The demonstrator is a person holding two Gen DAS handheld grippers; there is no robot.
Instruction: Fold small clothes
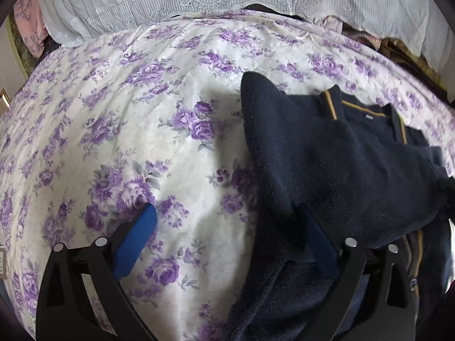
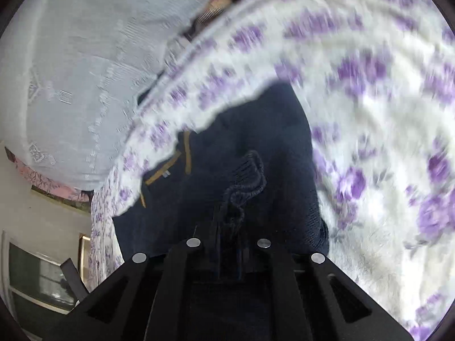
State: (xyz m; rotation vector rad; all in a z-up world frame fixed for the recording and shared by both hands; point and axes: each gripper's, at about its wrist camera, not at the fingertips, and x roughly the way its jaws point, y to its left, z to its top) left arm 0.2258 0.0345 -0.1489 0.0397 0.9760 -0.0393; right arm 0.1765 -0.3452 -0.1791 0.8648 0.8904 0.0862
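Mid-fold: your right gripper [image 2: 231,213] was clamped on the navy sweater's [image 1: 327,156] ribbed cuff; left gripper [image 1: 227,236] gaped empty. Sweater lay at 3 o'clock on the floral bedsheet [image 1: 128,128]. Next, carry the sleeve across.

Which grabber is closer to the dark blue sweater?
Right. The right gripper is pinched shut on the dark blue sweater's edge; the left gripper stands open at its side, gripping nothing.

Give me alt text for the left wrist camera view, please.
A navy sweater with mustard collar trim lies partly folded on a purple floral bedsheet. The left gripper is open, one blue pad over the sheet, the other at the sweater's edge.
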